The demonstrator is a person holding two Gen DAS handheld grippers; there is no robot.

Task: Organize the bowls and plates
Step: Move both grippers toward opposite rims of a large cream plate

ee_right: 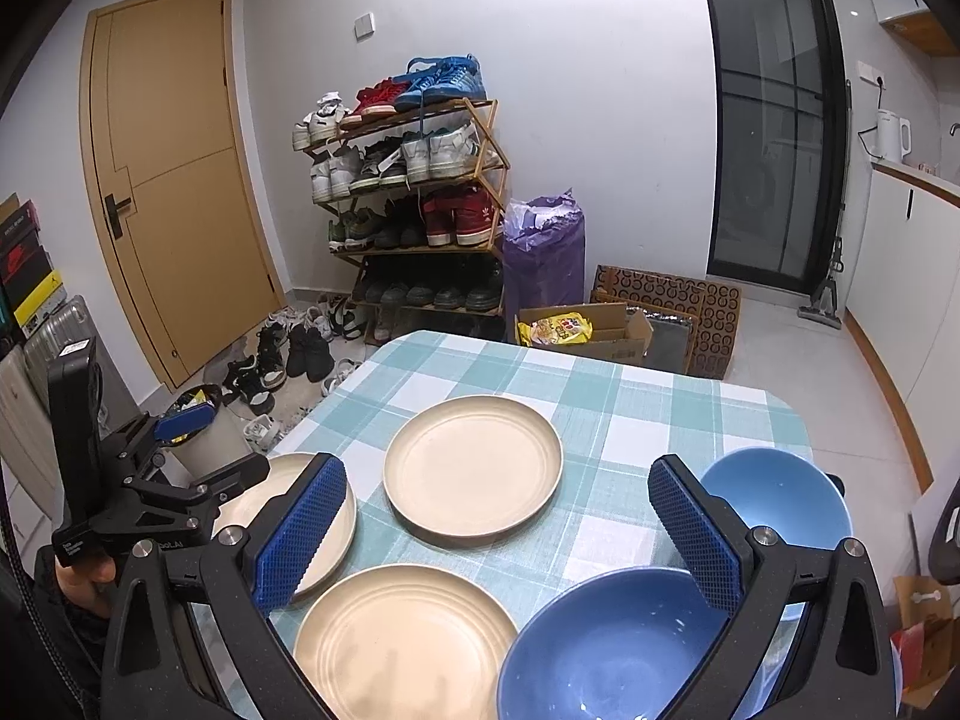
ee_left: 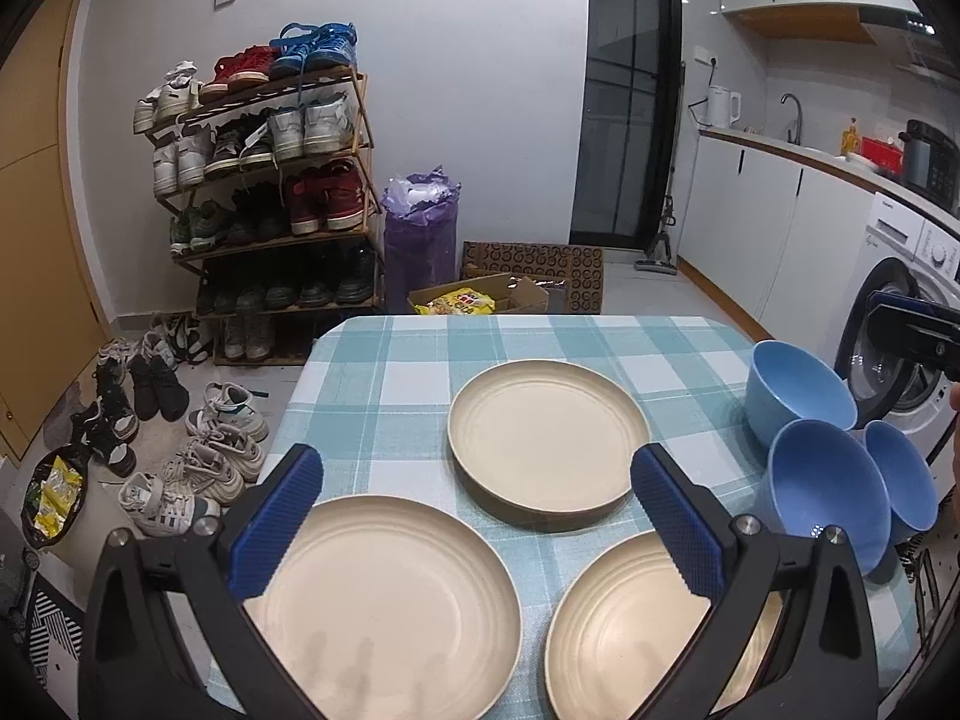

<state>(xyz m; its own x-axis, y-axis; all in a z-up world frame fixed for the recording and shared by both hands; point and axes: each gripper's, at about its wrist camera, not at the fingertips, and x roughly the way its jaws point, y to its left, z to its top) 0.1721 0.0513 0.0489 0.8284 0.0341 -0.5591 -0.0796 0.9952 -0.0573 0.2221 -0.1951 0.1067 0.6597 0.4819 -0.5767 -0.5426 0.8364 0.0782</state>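
Three cream plates lie apart on the checked tablecloth: a far plate (ee_left: 549, 438) (ee_right: 474, 468), a near-left plate (ee_left: 390, 600) (ee_right: 288, 516) and a near-right plate (ee_left: 630, 630) (ee_right: 405, 642). Three blue bowls cluster at the table's right edge: a far bowl (ee_left: 798, 390) (ee_right: 780, 498), a middle bowl (ee_left: 828, 492) (ee_right: 612, 654) and a small one (ee_left: 900, 474). My left gripper (ee_left: 480, 519) (ee_right: 210, 450) hovers open above the two near plates, holding nothing. My right gripper (ee_right: 498, 528) (ee_left: 912, 333) hangs open over the near-right plate and the middle bowl, also holding nothing.
The table (ee_left: 384, 372) has rounded far corners. Past its far edge stand a shoe rack (ee_left: 270, 192), loose shoes on the floor (ee_left: 210, 450), a purple bag (ee_left: 420, 234) and a cardboard box (ee_left: 480, 297). A washing machine (ee_left: 900, 300) stands at the right. A hand (ee_right: 84, 576) holds the left gripper.
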